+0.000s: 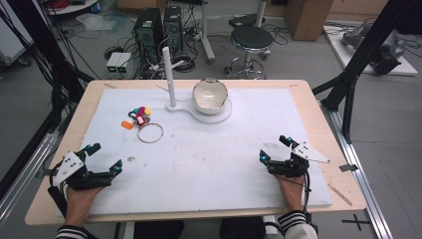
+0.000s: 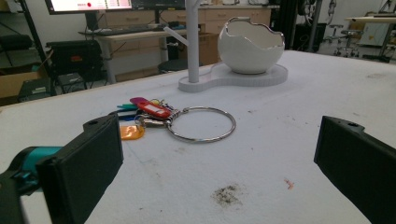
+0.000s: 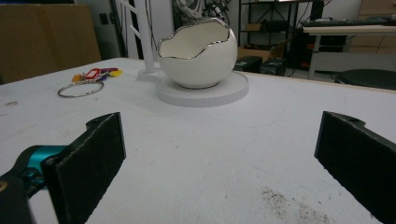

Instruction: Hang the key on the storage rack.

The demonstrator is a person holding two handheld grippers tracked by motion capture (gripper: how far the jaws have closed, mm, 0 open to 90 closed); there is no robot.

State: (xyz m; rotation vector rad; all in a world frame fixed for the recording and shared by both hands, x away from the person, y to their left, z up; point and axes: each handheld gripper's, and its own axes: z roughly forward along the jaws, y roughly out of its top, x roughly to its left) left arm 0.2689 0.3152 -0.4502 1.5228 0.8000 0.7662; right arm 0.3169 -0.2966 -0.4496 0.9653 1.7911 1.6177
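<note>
A metal key ring (image 1: 150, 133) lies flat on the white mat, with several coloured key tags (image 1: 138, 115) bunched at its far left side. The ring (image 2: 201, 123) and tags (image 2: 150, 108) lie ahead of my left gripper (image 1: 104, 158), which rests open near the table's front left. Behind them stands a white egg-shaped bowl (image 1: 210, 95) on a white base with an upright post (image 1: 169, 77). My right gripper (image 1: 275, 148) rests open at the front right, facing the bowl (image 3: 196, 52), with nothing between its jaws.
The white mat (image 1: 209, 164) covers most of the wooden table (image 1: 318, 114). A dark smudge (image 2: 227, 194) marks the mat near the left gripper. Beyond the table stand a stool (image 1: 251, 42), computer towers (image 1: 149, 30) and floor cables.
</note>
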